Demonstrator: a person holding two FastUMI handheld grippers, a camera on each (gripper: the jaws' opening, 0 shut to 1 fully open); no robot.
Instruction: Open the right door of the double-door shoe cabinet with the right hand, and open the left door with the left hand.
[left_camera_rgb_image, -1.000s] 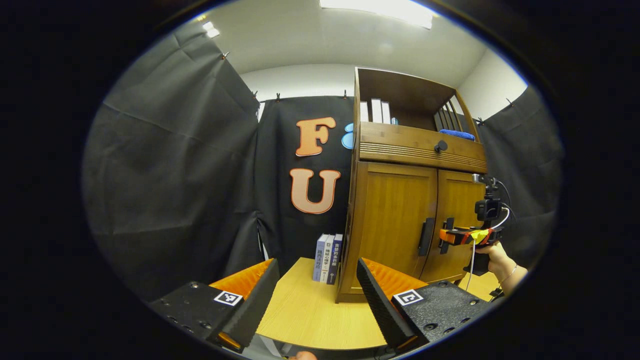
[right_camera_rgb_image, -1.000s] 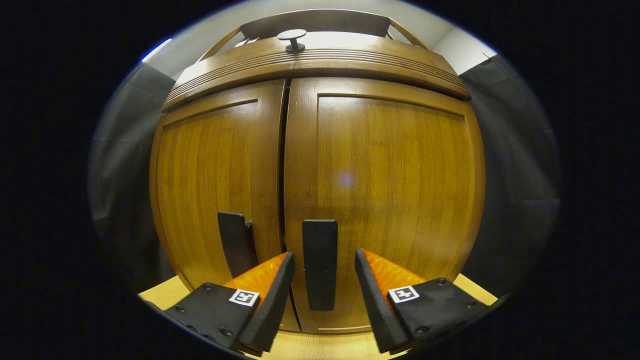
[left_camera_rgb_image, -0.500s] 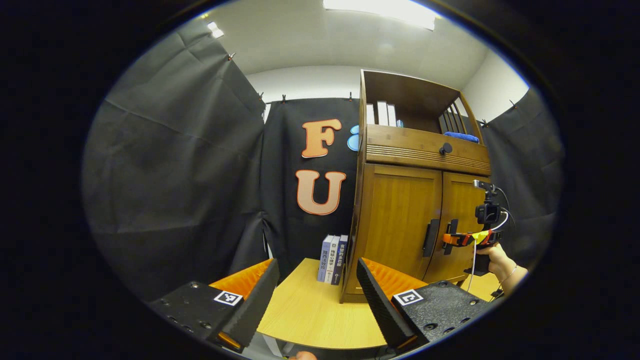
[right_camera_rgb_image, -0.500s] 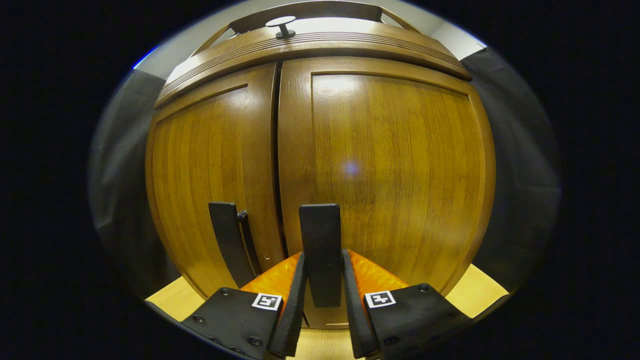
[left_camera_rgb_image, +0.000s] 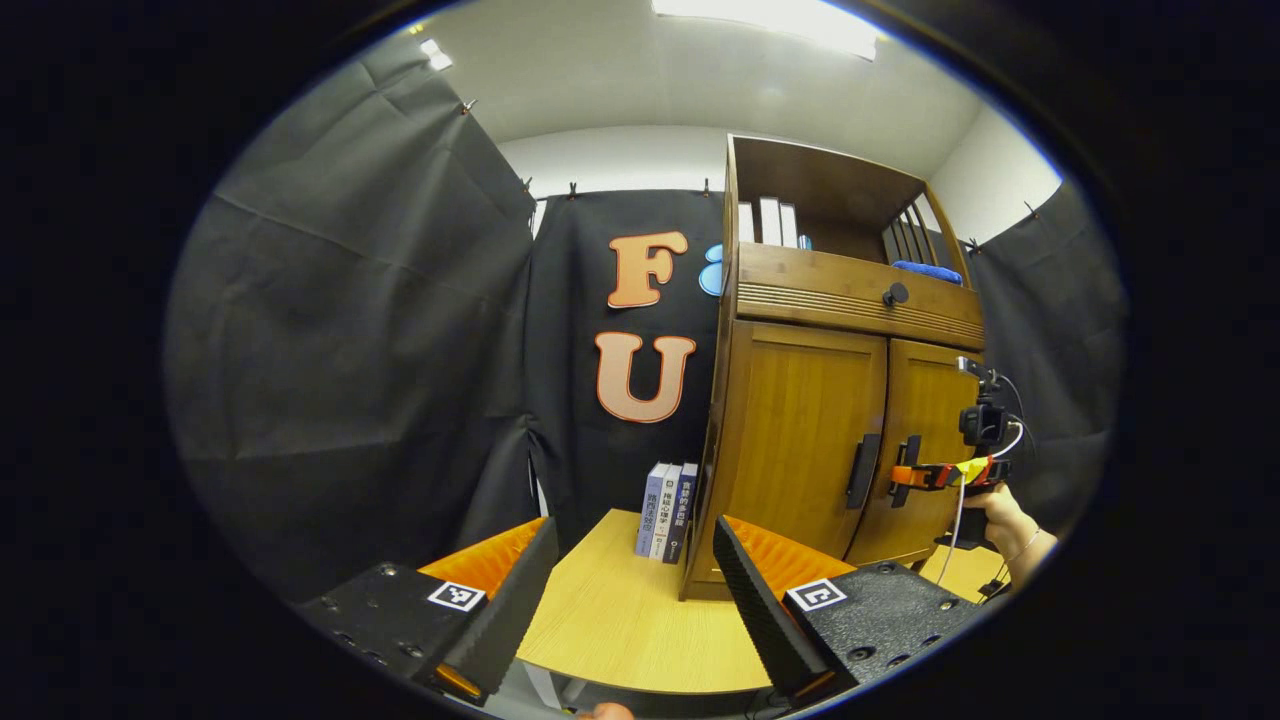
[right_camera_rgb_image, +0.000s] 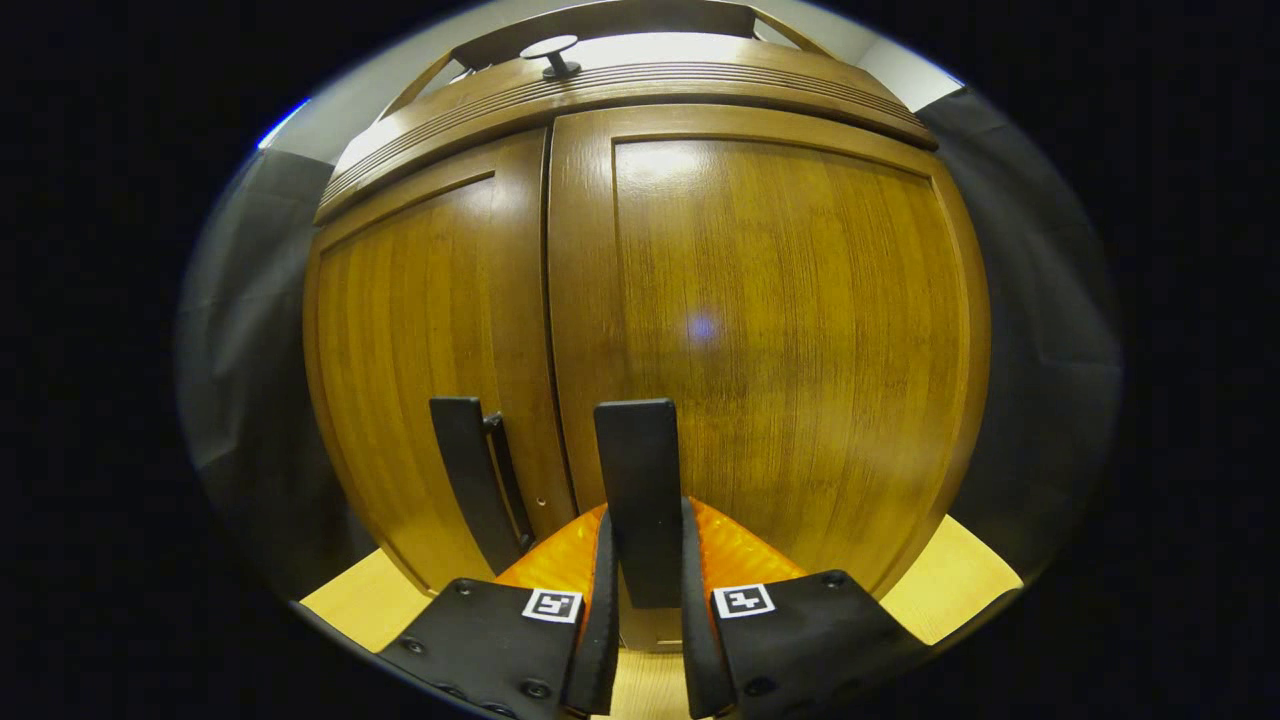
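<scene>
Though right gripper (right_camera_rgb_image: 645, 600) clamps handle (right_camera_rgb_image: 640, 480), amber doors (right_camera_rgb_image: 760, 330) flush.

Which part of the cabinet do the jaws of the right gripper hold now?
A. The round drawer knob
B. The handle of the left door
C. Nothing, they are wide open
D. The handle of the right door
D: the right gripper is closed on the right door handle.

In the right gripper view the handle's (right_camera_rgb_image: 638, 500) lower end is hidden between the fingers (right_camera_rgb_image: 603, 620). The cabinet's (left_camera_rgb_image: 800, 440) right side is partly covered by the right gripper (left_camera_rgb_image: 925, 476) in the left gripper view. Left of the cabinet, the books' (left_camera_rgb_image: 668, 510) spine lettering is too small to make out.
</scene>
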